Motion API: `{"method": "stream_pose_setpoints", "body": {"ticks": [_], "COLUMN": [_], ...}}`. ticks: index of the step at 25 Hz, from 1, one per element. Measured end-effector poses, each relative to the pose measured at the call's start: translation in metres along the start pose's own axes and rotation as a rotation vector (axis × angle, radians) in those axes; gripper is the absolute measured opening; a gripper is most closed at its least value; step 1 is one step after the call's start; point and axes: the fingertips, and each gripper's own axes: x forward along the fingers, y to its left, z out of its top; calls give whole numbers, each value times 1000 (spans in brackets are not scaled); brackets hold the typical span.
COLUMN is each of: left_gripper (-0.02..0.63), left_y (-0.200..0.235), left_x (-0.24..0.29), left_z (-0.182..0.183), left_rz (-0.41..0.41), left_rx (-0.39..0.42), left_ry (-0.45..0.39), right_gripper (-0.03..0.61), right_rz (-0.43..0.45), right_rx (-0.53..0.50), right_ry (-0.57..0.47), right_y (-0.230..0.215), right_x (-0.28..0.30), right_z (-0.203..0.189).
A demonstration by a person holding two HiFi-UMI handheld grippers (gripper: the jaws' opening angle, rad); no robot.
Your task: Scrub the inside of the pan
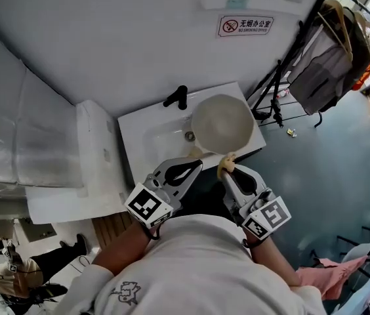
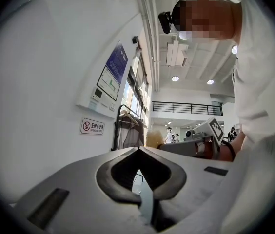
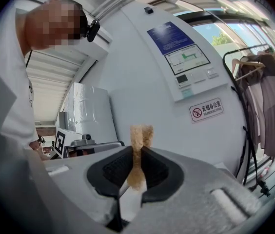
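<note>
A cream-coloured pan [image 1: 222, 123] lies over the right side of the white sink [image 1: 147, 126], its inside facing up. Both grippers are held close to the person's chest, just short of the sink's near edge. My left gripper [image 1: 197, 163] points toward the pan's near-left rim; its jaws [image 2: 138, 150] meet at the tips with nothing between them. Pinched in my right gripper [image 1: 227, 170], which is shut, is a tan sponge [image 3: 140, 150]; the sponge [image 1: 226, 165] sticks out past the jaw tips. The pan appears in neither gripper view.
A black faucet [image 1: 176, 98] stands at the sink's back. A white wall with a no-smoking sign [image 1: 245, 25] rises behind it. A coat rack with hanging clothes [image 1: 329, 58] stands to the right. A white plastic-wrapped unit [image 1: 14, 130] stands to the left.
</note>
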Motion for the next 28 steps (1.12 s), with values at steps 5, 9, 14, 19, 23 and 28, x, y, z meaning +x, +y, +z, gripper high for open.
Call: {"method": "stream_pose_setpoints", "body": {"ticks": [5, 9, 14, 19, 23, 28], "left_gripper": [2, 2, 2, 2, 2, 2], "left_y": [31, 47, 62, 64, 73, 89], "left_x": [17, 39, 88, 129, 146, 145], "left_z": [5, 4, -12, -17, -18, -43], "left_rz": [61, 105, 148, 192, 257, 312], "left_rx": [20, 4, -27, -24, -14, -39], "left_ry": [20, 25, 42, 49, 57, 98], "right_gripper": [52, 52, 52, 52, 52, 52], "right_rz": [61, 110, 147, 173, 208, 207], "right_rx": [11, 20, 29, -5, -6, 42], "right_ry": [2, 12, 9, 19, 19, 31], "right_y": [-31, -63, -117, -170, -200, -230], "right_x": [22, 36, 43, 34, 35, 44], "right_z": [12, 18, 30, 39, 42, 35]}}
